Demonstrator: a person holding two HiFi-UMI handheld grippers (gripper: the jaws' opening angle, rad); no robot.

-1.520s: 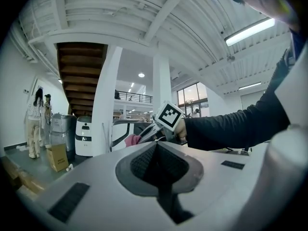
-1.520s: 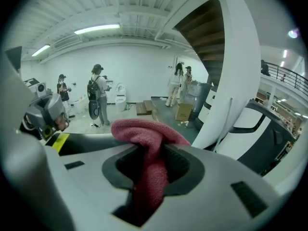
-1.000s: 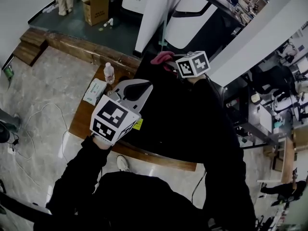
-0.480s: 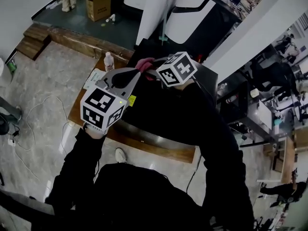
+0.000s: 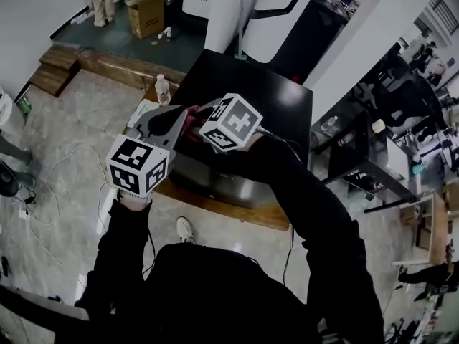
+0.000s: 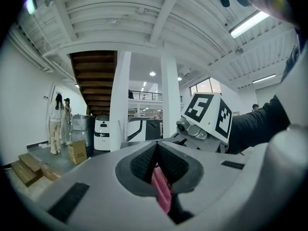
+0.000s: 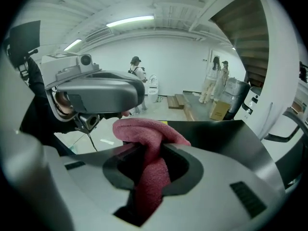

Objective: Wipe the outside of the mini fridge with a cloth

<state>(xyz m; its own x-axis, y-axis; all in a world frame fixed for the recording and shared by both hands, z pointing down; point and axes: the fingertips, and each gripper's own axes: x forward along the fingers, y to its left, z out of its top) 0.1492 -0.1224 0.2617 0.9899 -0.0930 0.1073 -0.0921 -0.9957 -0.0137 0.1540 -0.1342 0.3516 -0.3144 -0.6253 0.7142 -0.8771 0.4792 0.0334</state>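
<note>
So, both claws are on the same pink cloth (image 5: 192, 127) at once. In the left gripper view the left claw (image 6: 156, 149) has its jaws squeezed together, with a thin strip of the pink fabric pinched in the slot and hanging down between them. The right claw (image 7: 151, 147) is clamped on a much fatter chunk: the cloth runs down through its jaws and bunches up in a lump just past the tips.

From the head view the two claws point at each other, tips nearly meeting, and the cloth is the little pink bit squeezed between them. The left one comes in from the lower left, the right one from the right.

All of this is held over the front left corner of the black mini fridge (image 5: 265, 92). I can't tell whether the cloth actually touches the fridge top or just hangs above it. In the right gripper view the flat black top stretches away right behind the bunched fabric.

The fridge sits on a wooden desk (image 5: 229, 213), and a water bottle (image 5: 163, 89) stands on the desk just beside its left side. A cardboard box (image 5: 145, 13) sits on the floor well behind.
</note>
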